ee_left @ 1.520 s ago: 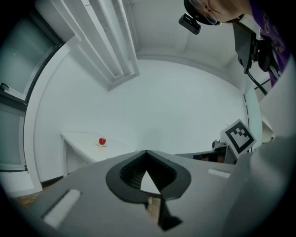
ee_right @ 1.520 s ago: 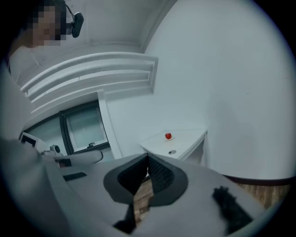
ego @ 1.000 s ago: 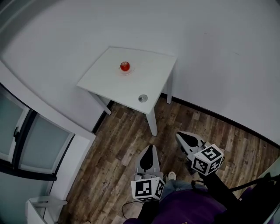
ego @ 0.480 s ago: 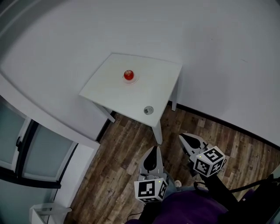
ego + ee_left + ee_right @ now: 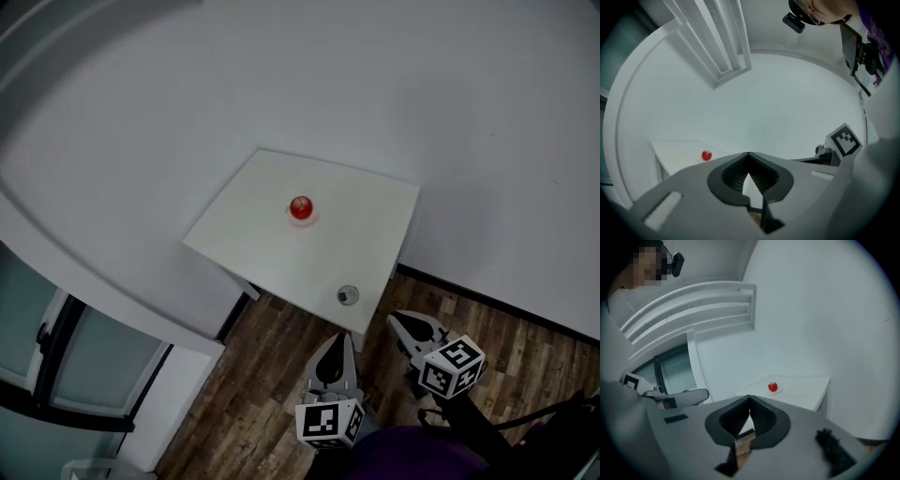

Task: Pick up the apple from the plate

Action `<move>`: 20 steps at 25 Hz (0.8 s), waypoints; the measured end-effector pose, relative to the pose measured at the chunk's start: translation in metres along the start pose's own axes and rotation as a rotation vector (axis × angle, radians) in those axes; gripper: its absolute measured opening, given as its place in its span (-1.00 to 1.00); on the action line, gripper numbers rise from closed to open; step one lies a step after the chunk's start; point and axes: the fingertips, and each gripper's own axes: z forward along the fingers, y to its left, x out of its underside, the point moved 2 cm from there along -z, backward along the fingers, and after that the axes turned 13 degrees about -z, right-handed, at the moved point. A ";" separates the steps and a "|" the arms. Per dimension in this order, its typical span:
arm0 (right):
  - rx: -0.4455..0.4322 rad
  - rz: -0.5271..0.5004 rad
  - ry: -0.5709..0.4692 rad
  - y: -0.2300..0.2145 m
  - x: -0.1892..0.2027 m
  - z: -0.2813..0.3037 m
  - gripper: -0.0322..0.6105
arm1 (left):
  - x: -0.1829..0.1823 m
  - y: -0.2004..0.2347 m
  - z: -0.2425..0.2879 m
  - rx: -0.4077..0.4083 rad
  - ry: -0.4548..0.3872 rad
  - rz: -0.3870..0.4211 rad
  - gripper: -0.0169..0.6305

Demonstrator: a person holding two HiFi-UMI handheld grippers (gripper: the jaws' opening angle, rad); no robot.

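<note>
1. Both tools hang low over the wooden floor (image 5: 272, 375), short of the white desk (image 5: 253, 220). The left hand-held gripper (image 5: 340, 339) and the right hand-held gripper (image 5: 401, 322) sit side by side, pointing toward the desk.
2. Each is clenched on nothing. In the left gripper view and the right gripper view alike, the jaws meet at their tips with no object between them.
3. Near the middle of the desk, the red apple (image 5: 301, 207) sits on a small plate (image 5: 302, 222), well apart from both tools. A small round grey object (image 5: 348, 295) lies close to the desk's front edge.
4. The step in hand looks like the approach, and the grasp itself is not yet begun. The apple is untouched on its plate.
5. The next move calls for closing the gap to the desk and releasing the jaws of whichever tool will do the picking. In the right gripper view the apple lies nearly ahead of the jaws, so the right one seems better placed.
6. The open jaws then need to straddle the apple clear of the plate rim. A gentle, centred squeeze should suit the round fruit, which could roll or drag the light plate along.
</note>
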 end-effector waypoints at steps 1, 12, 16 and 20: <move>0.003 0.003 -0.002 -0.003 -0.002 0.008 -0.87 | -0.003 0.005 0.007 0.004 -0.001 0.000 -0.93; 0.041 0.011 0.033 -0.024 0.002 0.063 -0.87 | 0.002 0.051 0.055 0.041 0.082 -0.024 -0.93; 0.046 0.014 0.040 -0.035 0.002 0.072 -0.87 | 0.011 0.051 0.072 0.082 0.144 -0.032 -0.93; 0.039 0.027 0.042 -0.054 0.001 0.085 -0.87 | 0.015 0.057 0.094 0.053 0.156 -0.020 -0.93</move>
